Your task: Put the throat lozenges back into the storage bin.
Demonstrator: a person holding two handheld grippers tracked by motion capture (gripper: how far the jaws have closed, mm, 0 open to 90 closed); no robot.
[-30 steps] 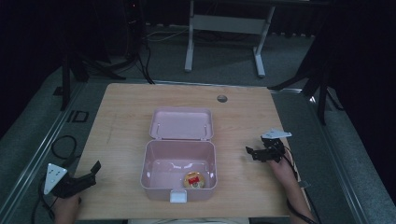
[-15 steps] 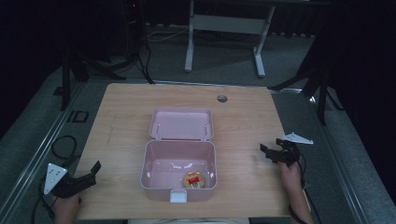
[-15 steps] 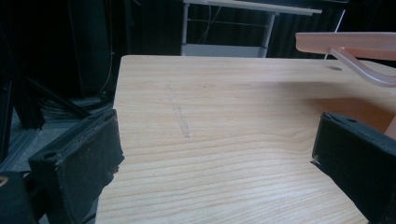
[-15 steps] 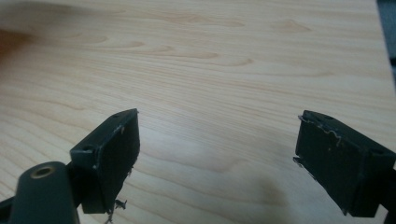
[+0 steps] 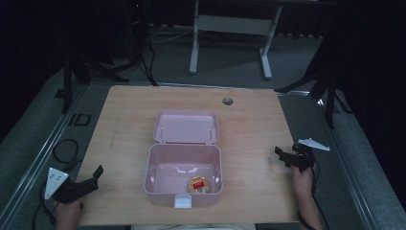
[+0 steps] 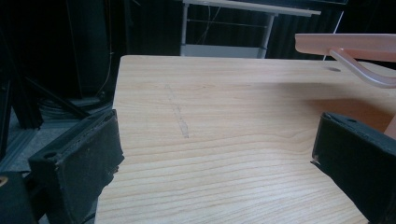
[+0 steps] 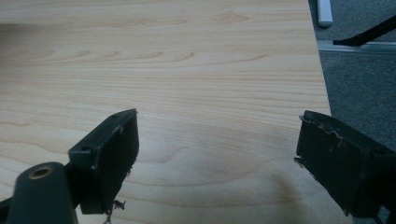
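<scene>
**Resting by an open pink box**

Standing near the wooden table (image 5: 129,115), I saw a pink box (image 5: 184,179) sitting in the middle of it, a little toward the person's side. Its lid (image 5: 186,127) was flipped back and lay flat on the far side of the box. Inside, on the bottom, lay one small round thing (image 5: 199,185), gold with a bit of red on top. It sat close to the near wall, toward the right. A small white latch (image 5: 182,202) stuck out from the front of the box.

The left gripper (image 5: 91,178) was at the near left corner of the table, held by a hand (image 5: 67,215) that came up from the bottom edge. It pointed toward the box but was well apart from it. In the left gripper view, its two black jaws were spread wide, with bare wood between them and nothing held. The edge of the pink lid (image 6: 348,44) showed at the top right of that view.

The right gripper (image 5: 282,155) was at the right edge of the table, beside the box but not touching it. A hand (image 5: 302,178) held it from behind, and a grey plate (image 5: 313,143) sat on top of it. In the right gripper view, its jaws were wide apart too, with only wood grain between them.

A small round hole (image 5: 227,101) showed in the table near the far edge. Past the table stood a white metal frame (image 5: 230,28) on the grey floor (image 5: 167,62). Black cables (image 5: 62,148) lay on the floor at the left.
</scene>
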